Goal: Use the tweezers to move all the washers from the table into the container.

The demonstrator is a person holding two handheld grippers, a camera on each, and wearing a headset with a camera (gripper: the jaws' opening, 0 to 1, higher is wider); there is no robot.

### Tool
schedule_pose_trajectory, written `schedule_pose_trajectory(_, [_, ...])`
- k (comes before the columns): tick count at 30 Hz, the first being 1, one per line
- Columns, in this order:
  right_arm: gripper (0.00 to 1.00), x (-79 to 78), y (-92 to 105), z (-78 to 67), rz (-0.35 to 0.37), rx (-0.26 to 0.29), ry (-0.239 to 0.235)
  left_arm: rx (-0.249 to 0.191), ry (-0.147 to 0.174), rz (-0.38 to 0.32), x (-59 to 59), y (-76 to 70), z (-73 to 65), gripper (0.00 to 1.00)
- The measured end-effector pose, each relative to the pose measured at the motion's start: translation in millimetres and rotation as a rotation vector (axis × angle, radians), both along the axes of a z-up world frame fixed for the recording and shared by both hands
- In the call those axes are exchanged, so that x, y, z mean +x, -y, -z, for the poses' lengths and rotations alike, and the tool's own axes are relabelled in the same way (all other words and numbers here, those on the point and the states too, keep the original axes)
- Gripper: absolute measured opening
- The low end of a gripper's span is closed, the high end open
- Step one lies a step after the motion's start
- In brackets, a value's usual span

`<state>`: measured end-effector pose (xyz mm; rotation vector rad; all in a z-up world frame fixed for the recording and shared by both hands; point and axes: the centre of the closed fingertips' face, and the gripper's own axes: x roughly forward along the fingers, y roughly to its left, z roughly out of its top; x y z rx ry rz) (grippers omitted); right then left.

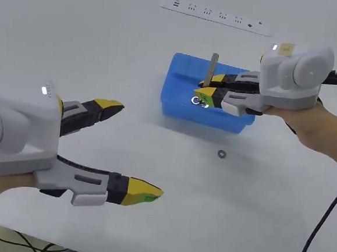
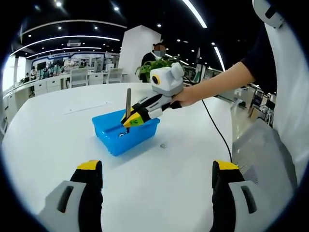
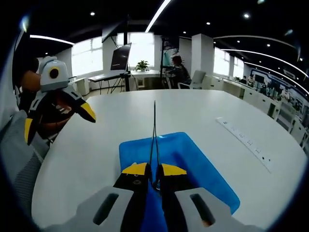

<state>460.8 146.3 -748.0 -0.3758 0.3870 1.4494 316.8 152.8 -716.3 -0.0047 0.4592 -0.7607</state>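
r gripper (image 1: 206,89) clamped on tweezers (image 1: 212,68) over blue container (image 1: 179,106); l gripper (image 1: 136,148) jaws wide apart, holding nothing; 1 washer (image 1: 222,154) on table (image 1: 105,39) nr container.

My left gripper (image 1: 131,149) has a pale grey-white shell, black jaw links and yellow tips, with a green patch on the near tip. A small white light (image 1: 44,90) glows on its top. The right gripper (image 1: 206,89) is built the same and carries a tan square sticker (image 1: 287,49) on top. A black cable (image 1: 324,220) trails from its right end. In the left gripper view I see a dark short sleeve (image 2: 256,58).
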Motion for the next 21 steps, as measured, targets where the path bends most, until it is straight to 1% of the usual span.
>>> schedule_pose_trajectory(3, [0.10,3.4,0.3,2.6,0.006,0.001,-0.006,0.002,-0.006,0.004,-0.5,2.7,1.2,0.99])
schedule_pose_trajectory(9, [0.10,5.1,-0.7,-0.8,0.012,0.018,-0.012,0.026,-0.020,0.020,-3.2,2.9,5.1,0.99])
schedule_pose_trajectory(15, [0.08,3.8,-0.1,-3.0,0.008,0.019,-0.009,-0.011,-0.017,0.005,-0.3,3.2,-0.7,0.99])
schedule_pose_trajectory(18, [0.08,2.7,0.9,-4.5,0.002,0.014,0.003,-0.012,-0.016,0.007,0.7,1.8,-1.0,0.99])
schedule_pose_trajectory(21, [0.08,1.1,1.9,-6.4,-0.004,0.013,0.007,-0.019,-0.009,-0.001,6.7,-0.6,-2.4,0.99])
